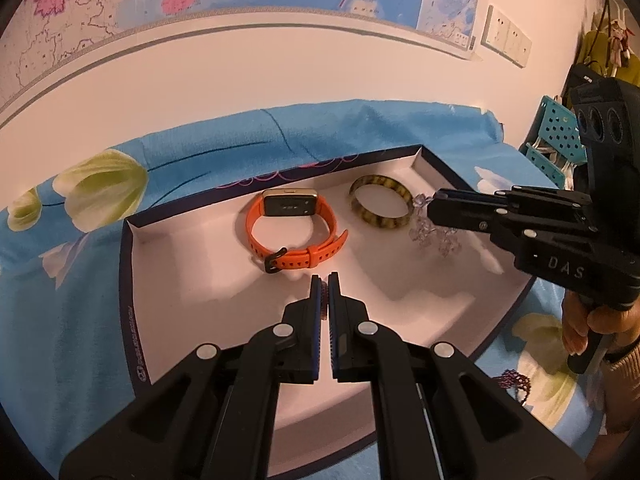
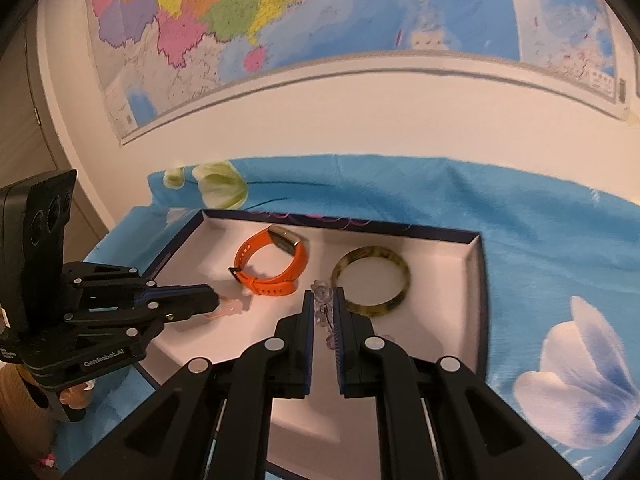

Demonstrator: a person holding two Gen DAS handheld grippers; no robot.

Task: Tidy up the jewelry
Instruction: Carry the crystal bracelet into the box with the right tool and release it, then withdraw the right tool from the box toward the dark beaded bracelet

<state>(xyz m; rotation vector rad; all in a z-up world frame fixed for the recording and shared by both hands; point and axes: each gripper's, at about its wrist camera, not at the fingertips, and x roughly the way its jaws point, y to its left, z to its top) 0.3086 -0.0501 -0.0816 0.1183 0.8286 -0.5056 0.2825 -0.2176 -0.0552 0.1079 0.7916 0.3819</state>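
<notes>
My black claws hung over a white-lined, navy-rimmed tray holding an orange watch, a yellow-brown mottled bangle and clear beads, on blue flowered cloth.

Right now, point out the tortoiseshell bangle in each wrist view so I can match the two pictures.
Left wrist view: the bangle lies right of centre in the white box, near its far right corner.
Right wrist view: the bangle lies just right of centre, beyond the right gripper.
Shared landmark: the orange watch sits to the bangle's left in both.
</notes>
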